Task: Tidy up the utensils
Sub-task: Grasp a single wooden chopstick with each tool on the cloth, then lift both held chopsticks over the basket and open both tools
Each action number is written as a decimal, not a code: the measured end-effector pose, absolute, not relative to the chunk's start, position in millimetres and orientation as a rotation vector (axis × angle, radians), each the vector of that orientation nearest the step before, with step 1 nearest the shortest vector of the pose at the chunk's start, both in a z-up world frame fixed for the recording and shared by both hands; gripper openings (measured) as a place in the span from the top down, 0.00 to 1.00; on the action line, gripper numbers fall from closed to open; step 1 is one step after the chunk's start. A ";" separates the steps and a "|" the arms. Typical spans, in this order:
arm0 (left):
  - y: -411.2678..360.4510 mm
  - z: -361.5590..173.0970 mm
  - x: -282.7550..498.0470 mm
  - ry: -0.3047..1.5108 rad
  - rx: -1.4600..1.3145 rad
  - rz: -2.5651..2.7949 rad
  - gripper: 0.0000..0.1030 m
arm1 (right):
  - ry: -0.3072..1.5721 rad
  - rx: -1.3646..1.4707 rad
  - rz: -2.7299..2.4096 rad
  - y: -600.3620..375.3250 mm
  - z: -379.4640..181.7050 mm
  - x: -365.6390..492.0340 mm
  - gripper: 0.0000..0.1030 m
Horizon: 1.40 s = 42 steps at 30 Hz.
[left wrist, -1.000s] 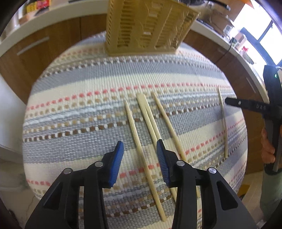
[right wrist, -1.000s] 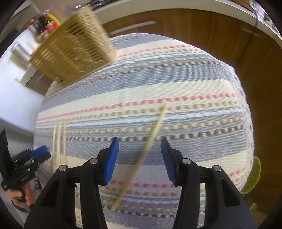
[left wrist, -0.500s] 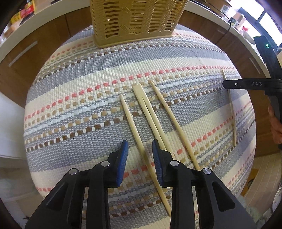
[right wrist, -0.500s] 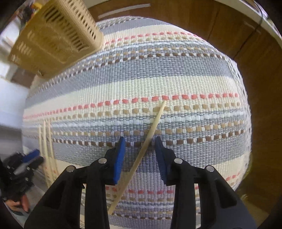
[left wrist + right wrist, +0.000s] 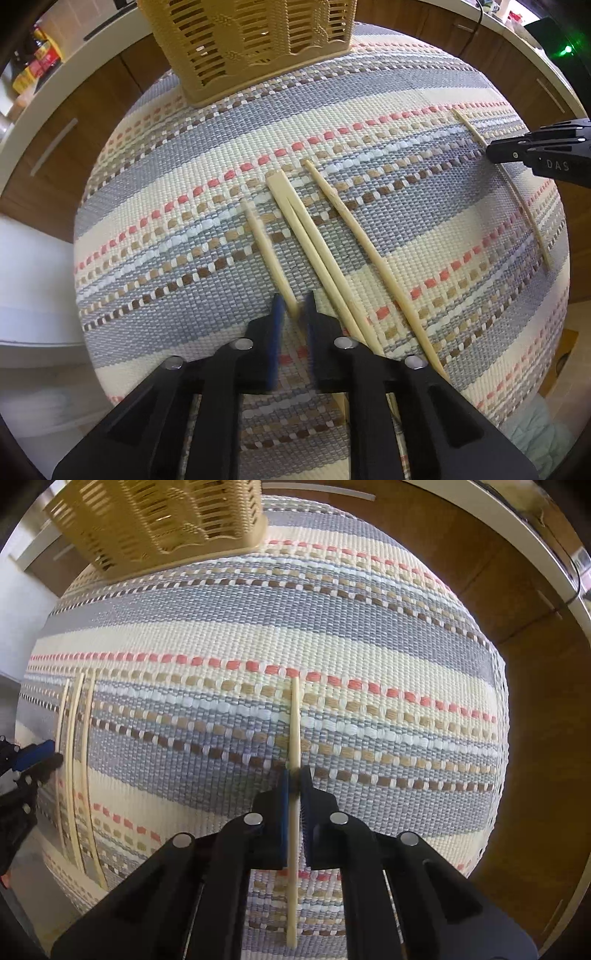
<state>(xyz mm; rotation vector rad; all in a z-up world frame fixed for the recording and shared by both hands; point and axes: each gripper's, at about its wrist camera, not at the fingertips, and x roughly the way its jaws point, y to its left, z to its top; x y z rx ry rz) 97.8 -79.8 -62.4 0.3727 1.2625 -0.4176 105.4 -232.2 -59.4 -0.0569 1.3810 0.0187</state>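
Several pale wooden chopsticks lie on a striped woven mat (image 5: 369,122). My left gripper (image 5: 295,314) is shut on the leftmost chopstick (image 5: 266,251), low at the mat. A touching pair (image 5: 314,251) and one more chopstick (image 5: 362,243) lie just to its right. My right gripper (image 5: 294,775) is shut on a lone chopstick (image 5: 294,720), which runs straight between the blue pads. That chopstick (image 5: 517,199) and the right gripper's fingertips (image 5: 517,153) show at the right of the left wrist view. A tan slotted utensil basket (image 5: 251,40) stands at the mat's far edge.
Wooden cabinet fronts (image 5: 66,125) and a white counter edge (image 5: 517,528) curve behind the mat. The basket also shows at the top left of the right wrist view (image 5: 159,520). The left gripper (image 5: 29,760) shows at the left edge of that view.
Both grippers have gone from open to shut, each closing on a chopstick. Both moved down and forward toward the mat and basket.
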 end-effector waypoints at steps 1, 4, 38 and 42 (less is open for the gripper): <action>-80.3 -61.9 96.0 1.258 0.367 -0.414 0.93 | 1.377 -0.058 0.024 -234.3 -61.1 102.2 0.96; -77.1 -61.4 90.9 1.240 0.333 -0.405 0.96 | 1.369 -0.029 0.053 -236.3 -59.6 97.6 0.96; -37.3 186.4 129.0 0.213 -0.125 -0.381 0.96 | 0.403 0.090 0.289 -245.6 191.4 134.4 0.96; -42.4 176.7 152.1 0.136 -0.128 -0.377 0.96 | 0.320 0.088 0.247 -244.7 194.9 162.8 0.96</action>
